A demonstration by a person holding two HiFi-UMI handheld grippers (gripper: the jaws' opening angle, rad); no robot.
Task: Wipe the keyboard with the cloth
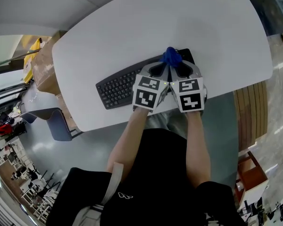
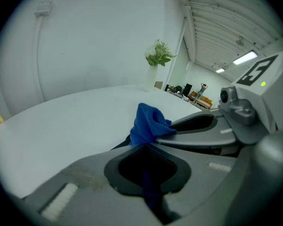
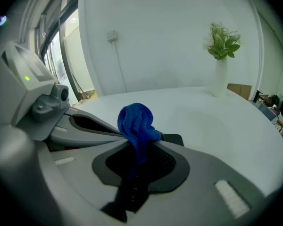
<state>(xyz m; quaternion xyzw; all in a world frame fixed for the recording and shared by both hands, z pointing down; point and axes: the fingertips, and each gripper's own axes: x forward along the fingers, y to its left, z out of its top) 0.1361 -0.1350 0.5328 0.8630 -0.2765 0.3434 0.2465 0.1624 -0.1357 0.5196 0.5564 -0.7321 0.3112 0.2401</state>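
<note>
We work at a white table (image 1: 179, 22) by a white wall (image 3: 170, 41). The keyboard (image 1: 118, 88) runs slantwise, near-left to far-right. Above its right end, left gripper (image 2: 142, 147) and right gripper (image 3: 139, 147) both pinch the cloth (image 1: 170, 56).

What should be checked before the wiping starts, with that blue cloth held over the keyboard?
1. Left gripper shut on the cloth: ok.
2. Right gripper shut on the same cloth: ok.
3. Cloth above the keyboard: ok, near its right end.
4. Cloth touching the keys: cannot tell.
5. Cloth spread out for wiping: not ok, it is bunched up.
6. Vase well away from the keyboard: ok.
</note>
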